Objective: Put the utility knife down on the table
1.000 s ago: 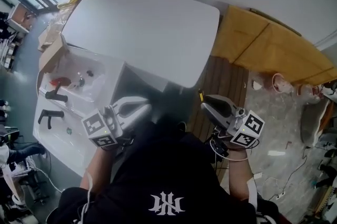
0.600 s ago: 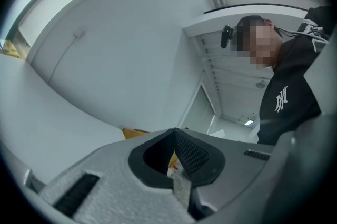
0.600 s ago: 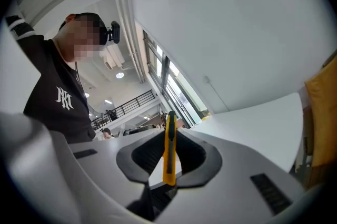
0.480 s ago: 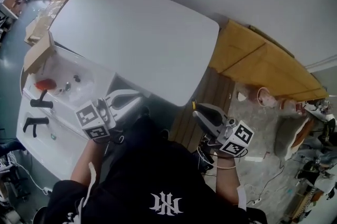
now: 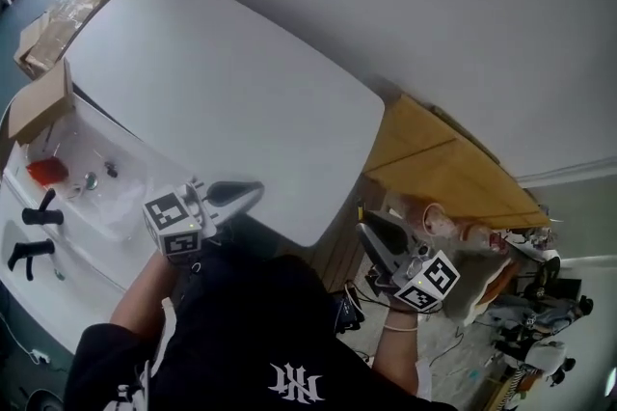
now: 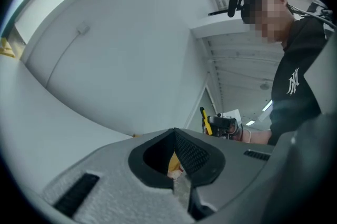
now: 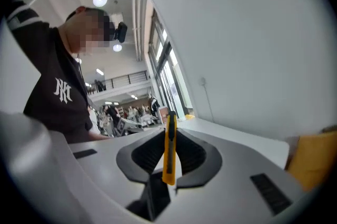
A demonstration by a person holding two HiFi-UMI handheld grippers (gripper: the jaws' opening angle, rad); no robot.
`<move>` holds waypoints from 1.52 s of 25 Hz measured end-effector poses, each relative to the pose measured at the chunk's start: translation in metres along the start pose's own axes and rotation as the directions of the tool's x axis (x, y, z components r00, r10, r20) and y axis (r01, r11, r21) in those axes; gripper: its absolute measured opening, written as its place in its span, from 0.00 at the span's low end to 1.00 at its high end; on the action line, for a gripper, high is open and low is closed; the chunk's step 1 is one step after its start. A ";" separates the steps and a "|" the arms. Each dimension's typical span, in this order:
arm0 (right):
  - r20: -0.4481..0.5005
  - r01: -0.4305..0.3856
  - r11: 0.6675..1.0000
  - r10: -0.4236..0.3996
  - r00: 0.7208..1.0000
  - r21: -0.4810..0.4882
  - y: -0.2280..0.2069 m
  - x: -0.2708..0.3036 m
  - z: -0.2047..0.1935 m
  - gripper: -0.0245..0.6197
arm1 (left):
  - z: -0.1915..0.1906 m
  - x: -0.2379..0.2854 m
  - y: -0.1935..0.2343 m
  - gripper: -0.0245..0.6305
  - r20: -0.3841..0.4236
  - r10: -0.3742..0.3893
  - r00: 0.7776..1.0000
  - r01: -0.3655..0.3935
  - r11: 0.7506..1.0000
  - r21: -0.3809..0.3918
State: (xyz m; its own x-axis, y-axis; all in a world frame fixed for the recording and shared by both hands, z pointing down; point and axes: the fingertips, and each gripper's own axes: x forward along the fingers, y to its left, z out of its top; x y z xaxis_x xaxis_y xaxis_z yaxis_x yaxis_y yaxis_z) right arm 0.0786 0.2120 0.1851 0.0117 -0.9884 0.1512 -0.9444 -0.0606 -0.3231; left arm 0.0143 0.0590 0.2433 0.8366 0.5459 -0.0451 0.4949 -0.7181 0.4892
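Floor: wood planking (image 5: 339,243) shows just off the white table's (image 5: 241,91) near right corner, below the person's dark shirt.
Right claw: the right gripper (image 5: 364,226) hangs over that planking, off the table's near right corner and apart from its edge; its jaws are pressed onto the utility knife.
Knife: the yellow utility knife (image 7: 169,148) stands upright between the jaw pads, its tip above them. It is held in the air, not on the table.
Left claw: the left gripper (image 5: 256,189) sits at the table's near edge, jaws pressed together with nothing between them.
Table: plain white top with rounded corners, running away to the far left.
Left of table: a white low counter (image 5: 67,250) carries a clear tray (image 5: 101,192) with a red item (image 5: 43,171) and two black handles (image 5: 34,211). An open cardboard box (image 5: 39,100) stands farther along.
Right of table: tan boards (image 5: 443,168) lie along the wall's foot; past them is blurred clutter.
Wall: pale grey wall (image 5: 434,13) runs behind the table's far side.
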 end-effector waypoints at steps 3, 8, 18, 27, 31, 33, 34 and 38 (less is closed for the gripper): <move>-0.054 0.046 0.997 -0.049 0.997 -0.062 -0.039 0.000 0.017 0.12 | -0.001 -0.002 0.029 0.05 -0.003 0.046 0.999 -0.046 0.999 -0.021; -0.043 -0.019 0.999 0.018 0.999 -0.029 -0.096 0.027 0.031 0.12 | -0.012 0.008 0.073 0.05 -0.014 0.150 0.989 -0.151 0.986 -0.071; -0.227 -0.401 0.916 0.394 0.891 0.016 -0.191 0.162 -0.023 0.12 | -0.033 0.030 0.146 0.05 0.062 0.437 0.897 -0.423 0.891 -0.163; -0.292 -0.572 0.820 0.547 0.785 -0.003 -0.217 0.296 -0.096 0.12 | -0.084 0.008 0.242 0.05 0.045 0.632 0.774 -0.621 0.771 -0.141; -0.353 -0.613 0.790 0.566 0.745 -0.029 -0.217 0.352 -0.141 0.12 | -0.106 -0.010 0.274 0.05 0.036 0.668 0.743 -0.658 0.740 -0.138; -0.437 -0.628 0.773 0.534 0.724 -0.095 -0.221 0.376 -0.171 0.12 | -0.119 -0.021 0.294 0.05 0.021 0.692 0.721 -0.684 0.717 -0.132; -0.474 -0.630 0.766 0.512 0.716 -0.125 -0.222 0.384 -0.182 0.12 | -0.120 -0.024 0.303 0.05 0.024 0.702 0.712 -0.694 0.708 -0.131; -0.549 -0.639 0.750 0.467 0.693 -0.170 -0.223 0.390 -0.198 0.12 | -0.110 -0.013 0.310 0.05 0.060 0.708 0.704 -0.698 0.705 -0.128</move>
State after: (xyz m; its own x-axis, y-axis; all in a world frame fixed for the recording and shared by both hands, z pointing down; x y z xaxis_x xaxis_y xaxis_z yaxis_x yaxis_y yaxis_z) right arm 0.2290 -0.1323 0.5009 -0.6131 -0.6373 0.4669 -0.7715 0.6103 -0.1799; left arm 0.1306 -0.1231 0.4911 0.9532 -0.1501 0.2623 -0.2652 -0.8316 0.4879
